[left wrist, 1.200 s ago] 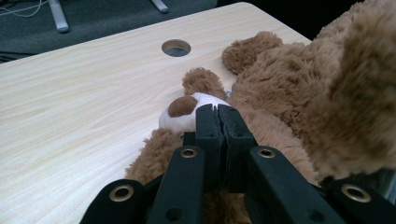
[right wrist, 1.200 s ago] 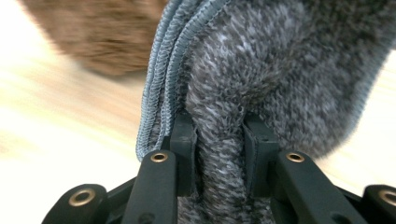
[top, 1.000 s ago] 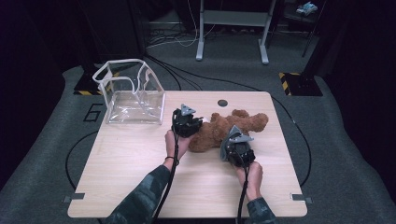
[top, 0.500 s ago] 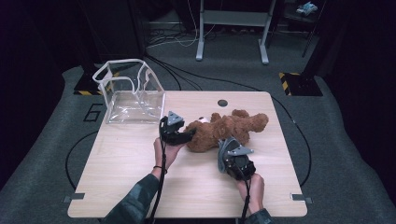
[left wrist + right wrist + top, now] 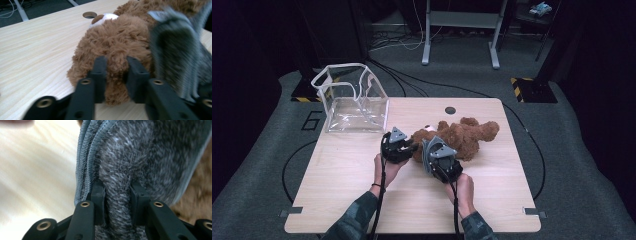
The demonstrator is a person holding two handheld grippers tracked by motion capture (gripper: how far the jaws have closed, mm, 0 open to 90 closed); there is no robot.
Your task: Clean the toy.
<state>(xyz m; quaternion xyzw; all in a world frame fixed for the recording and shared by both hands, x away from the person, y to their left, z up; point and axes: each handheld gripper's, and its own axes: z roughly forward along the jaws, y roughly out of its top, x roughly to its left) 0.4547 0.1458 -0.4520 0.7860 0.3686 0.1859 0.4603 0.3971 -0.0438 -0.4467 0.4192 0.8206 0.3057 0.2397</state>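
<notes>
A brown teddy bear (image 5: 464,136) lies on its side in the middle of the wooden table (image 5: 492,200). My left gripper (image 5: 116,62) has just been closing, and its jaws now pinch a tuft of the bear's fur (image 5: 117,42) near the head. In the high view it (image 5: 411,148) sits at the bear's left end. My right gripper (image 5: 117,187) is shut on a fold of grey knitted cloth (image 5: 140,152), held right against the bear. That cloth (image 5: 175,55) shows blurred at the right of the left gripper view. The two grippers are close side by side.
A clear plastic bag (image 5: 354,100) stands open at the table's back left corner. A round hole (image 5: 450,110) sits in the tabletop behind the bear. Cables and metal stand legs (image 5: 459,30) lie on the floor beyond the table.
The left gripper has shifted left and nearer the person, to the bear's head end. The right gripper has moved left to come beside it. The bear has barely shifted.
</notes>
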